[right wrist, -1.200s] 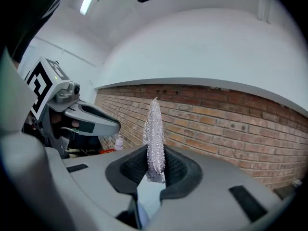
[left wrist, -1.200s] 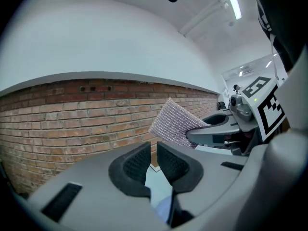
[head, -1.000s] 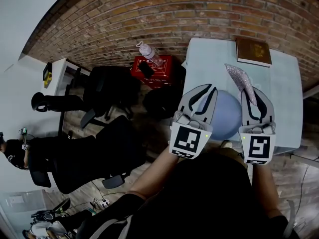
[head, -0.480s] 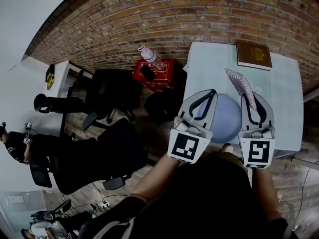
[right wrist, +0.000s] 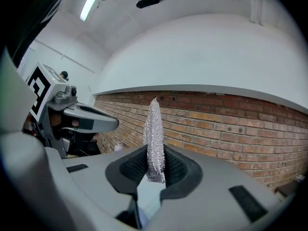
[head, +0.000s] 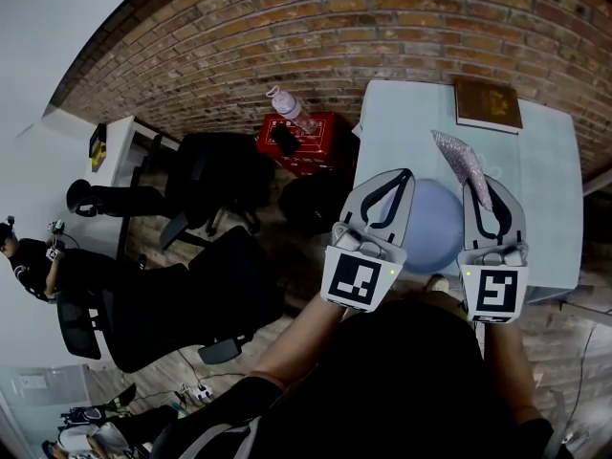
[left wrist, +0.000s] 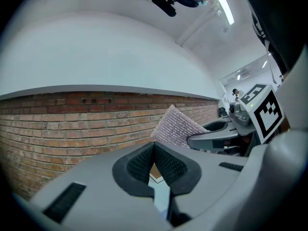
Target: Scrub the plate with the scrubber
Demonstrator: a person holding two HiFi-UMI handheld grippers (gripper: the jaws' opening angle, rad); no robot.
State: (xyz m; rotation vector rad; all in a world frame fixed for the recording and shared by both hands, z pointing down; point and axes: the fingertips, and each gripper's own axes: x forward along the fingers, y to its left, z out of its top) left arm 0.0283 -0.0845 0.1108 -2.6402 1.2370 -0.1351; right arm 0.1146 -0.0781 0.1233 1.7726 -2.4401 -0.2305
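Note:
A round pale blue plate (head: 435, 228) lies on the light table (head: 545, 180), between my two grippers in the head view. My right gripper (head: 483, 182) is shut on a silvery mesh scrubber (head: 461, 159), which sticks out past its tips toward the far side. The right gripper view shows the scrubber (right wrist: 154, 134) standing upright, pinched between the pads (right wrist: 132, 165). My left gripper (head: 409, 173) hangs over the plate's left edge. In its own view, the left gripper (left wrist: 154, 146) has its pads pressed together with nothing between them. The scrubber (left wrist: 175, 129) shows beyond them.
A brown book (head: 488, 101) lies at the table's far edge. On the floor to the left stand a red crate (head: 296, 137) with a plastic bottle (head: 287, 105), and black office chairs (head: 210, 170). A brick wall runs behind. A person (head: 29, 275) sits at far left.
The left gripper's jaws have come together since a second ago. The right gripper and the scrubber have stayed where they were.

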